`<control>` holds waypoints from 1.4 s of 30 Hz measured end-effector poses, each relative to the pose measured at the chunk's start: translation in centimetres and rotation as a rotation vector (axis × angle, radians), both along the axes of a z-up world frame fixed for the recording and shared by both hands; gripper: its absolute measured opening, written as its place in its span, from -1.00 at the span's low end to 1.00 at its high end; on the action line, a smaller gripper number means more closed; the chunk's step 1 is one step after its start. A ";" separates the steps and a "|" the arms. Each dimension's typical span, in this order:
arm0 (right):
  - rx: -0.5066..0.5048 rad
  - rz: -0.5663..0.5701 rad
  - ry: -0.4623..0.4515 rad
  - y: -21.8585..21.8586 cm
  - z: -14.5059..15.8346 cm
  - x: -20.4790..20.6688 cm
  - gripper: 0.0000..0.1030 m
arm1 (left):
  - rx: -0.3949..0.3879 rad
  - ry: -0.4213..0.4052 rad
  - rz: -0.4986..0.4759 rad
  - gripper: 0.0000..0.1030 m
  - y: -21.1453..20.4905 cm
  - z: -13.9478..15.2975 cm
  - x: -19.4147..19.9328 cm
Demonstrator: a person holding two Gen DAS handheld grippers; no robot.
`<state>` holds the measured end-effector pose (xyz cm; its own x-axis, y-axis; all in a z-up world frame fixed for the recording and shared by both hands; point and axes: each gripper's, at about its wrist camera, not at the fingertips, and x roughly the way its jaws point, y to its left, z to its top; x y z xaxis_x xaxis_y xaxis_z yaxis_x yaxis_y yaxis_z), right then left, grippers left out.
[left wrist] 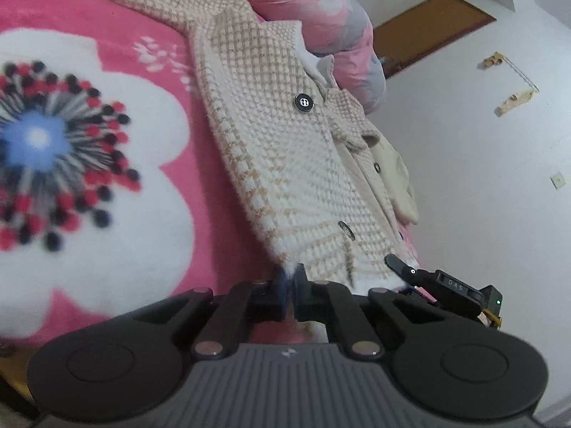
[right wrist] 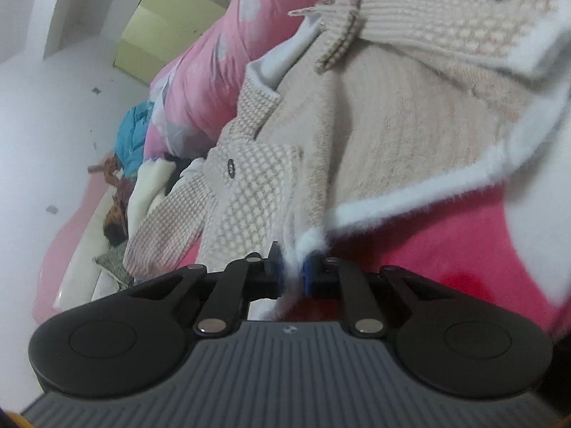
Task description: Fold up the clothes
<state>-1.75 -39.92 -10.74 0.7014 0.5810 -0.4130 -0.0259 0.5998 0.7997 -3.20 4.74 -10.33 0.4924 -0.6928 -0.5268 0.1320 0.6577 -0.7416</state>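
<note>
Both grippers pinch the white fuzzy hem of the knit cardigan (left wrist: pixel 285 164), each at the very near edge of its own view. On the left gripper (left wrist: pixel 291 278) the jaws are drawn narrow, with only a tuft of the white trim caught between the blue pads. On the right gripper (right wrist: pixel 294 264) the jaws are likewise close together on a small bunch of hem at a lower corner.

Beyond the grip, the cardigan stretches away over the pink flower-print blanket (left wrist: pixel 107 185) on the bed, its far end toward the rolled pink quilt (left wrist: pixel 321 10). In the right wrist view one front panel is turned back and shows the plain beige lining (right wrist: pixel 392 135); a sleeve (right wrist: pixel 160 228) trails off to the left. The right gripper also shows at the right of the left wrist view, just beside the hem.

Main risk, as I judge it: both holds are shallow, on fluffy trim only. A quick lift or a pull apart could let the pile slip out of one pair of jaws, and the heavy knit would drop askew. The loose sleeve and the turned-back panel could also get trapped inside a fold and make a lumpy, uneven bundle. The fleecy blanket may drag on the knit if it is slid rather than lifted.
</note>
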 end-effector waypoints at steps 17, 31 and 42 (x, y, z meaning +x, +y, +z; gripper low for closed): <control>-0.300 -0.020 -0.045 -2.0 6.2 -2.1 -0.54 | 0.024 -0.039 -0.106 -0.11 -0.3 -2.9 0.0; -0.129 0.158 0.037 5.3 5.3 18.0 -0.46 | 0.010 -0.002 -0.075 -0.42 0.7 -4.0 0.5; -0.100 0.075 0.145 9.5 2.0 34.3 -0.03 | -0.069 -0.089 -0.120 -0.58 1.7 -5.2 2.8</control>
